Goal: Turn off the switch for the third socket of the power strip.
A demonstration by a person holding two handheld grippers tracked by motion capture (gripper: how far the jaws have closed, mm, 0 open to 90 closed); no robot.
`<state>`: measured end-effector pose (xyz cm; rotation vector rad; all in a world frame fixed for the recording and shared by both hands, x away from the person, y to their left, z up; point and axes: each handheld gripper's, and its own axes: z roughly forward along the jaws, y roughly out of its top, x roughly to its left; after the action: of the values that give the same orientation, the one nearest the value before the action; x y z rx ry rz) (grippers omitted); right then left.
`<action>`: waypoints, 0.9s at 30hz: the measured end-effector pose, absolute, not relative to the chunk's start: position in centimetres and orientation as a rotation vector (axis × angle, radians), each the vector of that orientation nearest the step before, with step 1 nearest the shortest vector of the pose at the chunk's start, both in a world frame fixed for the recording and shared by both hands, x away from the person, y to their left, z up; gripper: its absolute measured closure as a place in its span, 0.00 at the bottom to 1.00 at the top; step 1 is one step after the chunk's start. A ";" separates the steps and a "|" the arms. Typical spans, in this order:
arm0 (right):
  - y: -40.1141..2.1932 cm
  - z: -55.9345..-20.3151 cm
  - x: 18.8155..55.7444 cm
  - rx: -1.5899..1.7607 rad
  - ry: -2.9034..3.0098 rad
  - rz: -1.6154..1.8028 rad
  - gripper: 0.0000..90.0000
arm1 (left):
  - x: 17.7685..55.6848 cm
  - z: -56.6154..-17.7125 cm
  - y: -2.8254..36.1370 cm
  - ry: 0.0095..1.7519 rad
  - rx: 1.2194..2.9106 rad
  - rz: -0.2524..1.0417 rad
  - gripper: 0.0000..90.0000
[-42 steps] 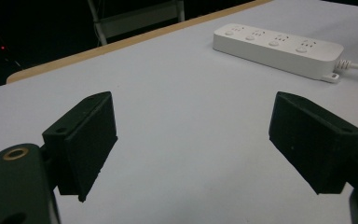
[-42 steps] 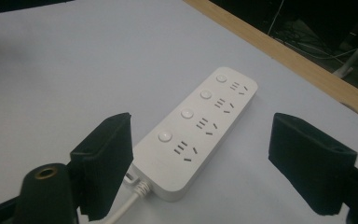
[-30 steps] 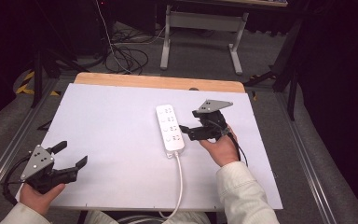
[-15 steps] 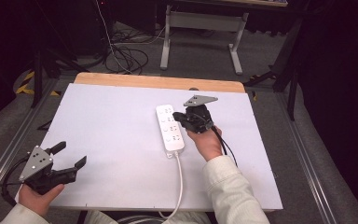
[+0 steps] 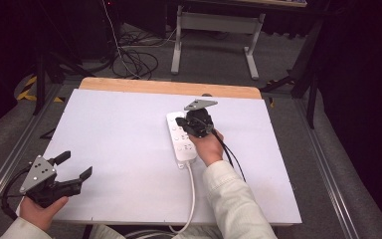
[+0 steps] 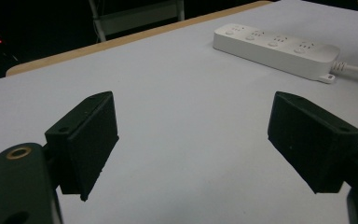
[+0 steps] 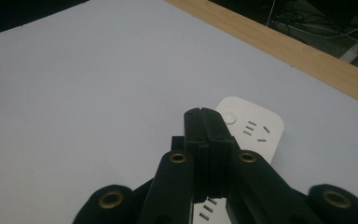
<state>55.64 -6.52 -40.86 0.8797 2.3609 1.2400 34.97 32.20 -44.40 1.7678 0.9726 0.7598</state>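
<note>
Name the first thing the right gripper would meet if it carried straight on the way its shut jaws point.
Probably the white power strip: the right gripper aims at its far end near the round button, though depth is unclear.

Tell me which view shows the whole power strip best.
The left gripper view: the power strip lies unobstructed with all its sockets visible. In the high view the right gripper covers part of it; the right gripper view shows its far end.
</note>
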 end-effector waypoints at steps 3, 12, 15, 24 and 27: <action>-6.1 -41.4 56.1 0.896 2.361 1.227 1.00 | 35.0 -44.4 32.2 0.973 1.768 0.759 0.18; -4.9 -43.1 57.4 0.935 2.390 1.160 1.00 | 35.0 -44.4 32.2 0.972 1.767 0.757 0.18; -4.8 -43.3 57.6 0.952 2.397 1.145 1.00 | 35.0 -44.4 32.2 0.971 1.768 0.756 0.18; -4.3 -44.2 58.2 1.020 2.410 1.110 1.00 | 35.0 -44.4 32.3 0.971 1.766 0.752 0.18; -4.5 -44.3 58.5 1.061 2.432 1.145 1.00 | 35.0 -44.4 32.3 0.970 1.767 0.755 0.18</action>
<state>58.50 -4.46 -44.29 1.0610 2.4318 1.1450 34.99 32.27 -44.39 1.7672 0.9696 0.7550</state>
